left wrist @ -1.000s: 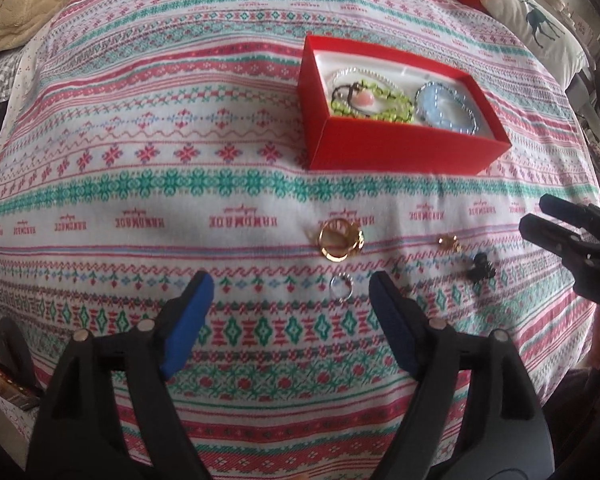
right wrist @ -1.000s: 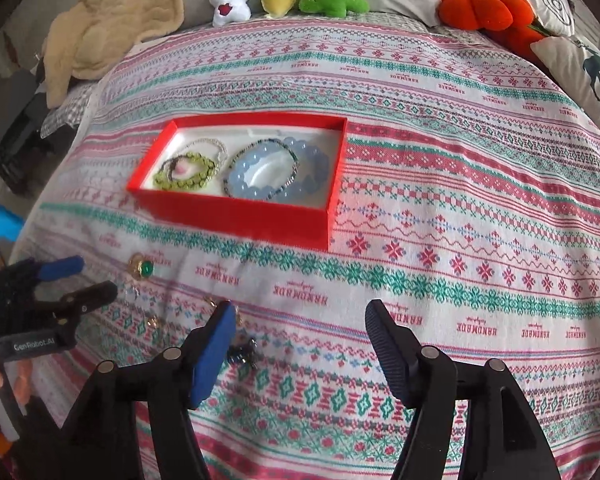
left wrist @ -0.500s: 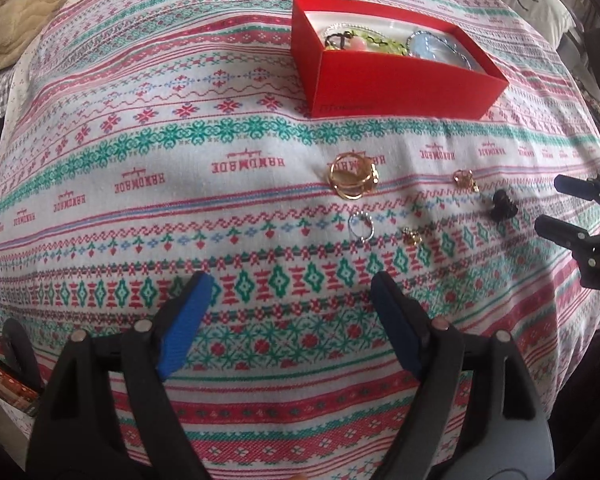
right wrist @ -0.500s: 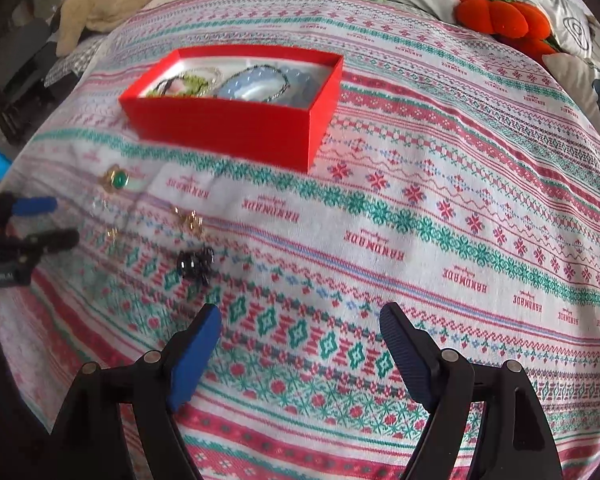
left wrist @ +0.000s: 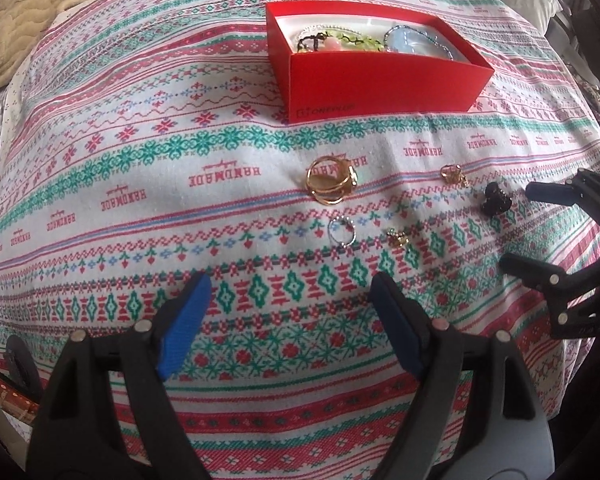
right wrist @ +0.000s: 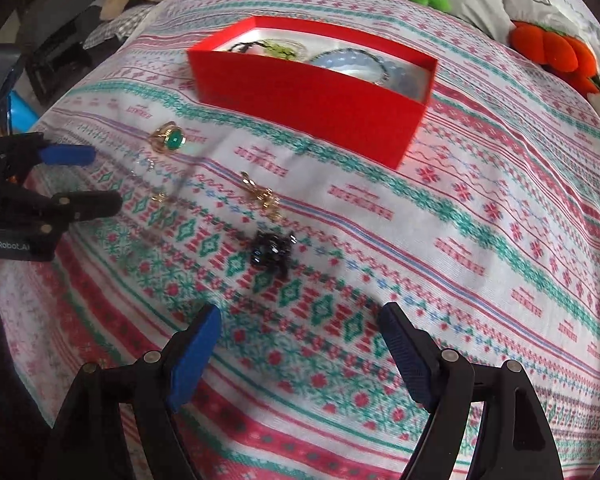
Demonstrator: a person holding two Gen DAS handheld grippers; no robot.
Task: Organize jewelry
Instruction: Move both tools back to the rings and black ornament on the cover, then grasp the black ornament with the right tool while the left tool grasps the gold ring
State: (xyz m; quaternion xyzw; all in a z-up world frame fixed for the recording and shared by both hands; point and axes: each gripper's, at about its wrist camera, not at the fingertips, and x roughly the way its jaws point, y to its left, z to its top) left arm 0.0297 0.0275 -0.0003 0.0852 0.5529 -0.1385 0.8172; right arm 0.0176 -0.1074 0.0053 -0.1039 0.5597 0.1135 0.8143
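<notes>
Here, left wrist view: left gripper (left wrist: 288, 312) has jaws wide, nothing between them, hovering short of the silver ring (left wrist: 342, 231); gold ring (left wrist: 332, 180) and earrings lie loose on the bed, red box (left wrist: 380, 80) beyond. Right wrist view: right gripper (right wrist: 300, 344) also wide and empty, black clip (right wrist: 272, 254) just ahead. Step looks like approach-to-pick; next needs lowering to straddle one piece, then closing.

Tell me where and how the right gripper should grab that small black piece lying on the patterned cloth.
Judging by its pose, take the black piece across its lumpy middle, coming straight down from above. It lies low and alone on the cloth, apart from the gold pieces, so a side approach would only scrape fabric. The right gripper is open with nothing between its jaws.
</notes>
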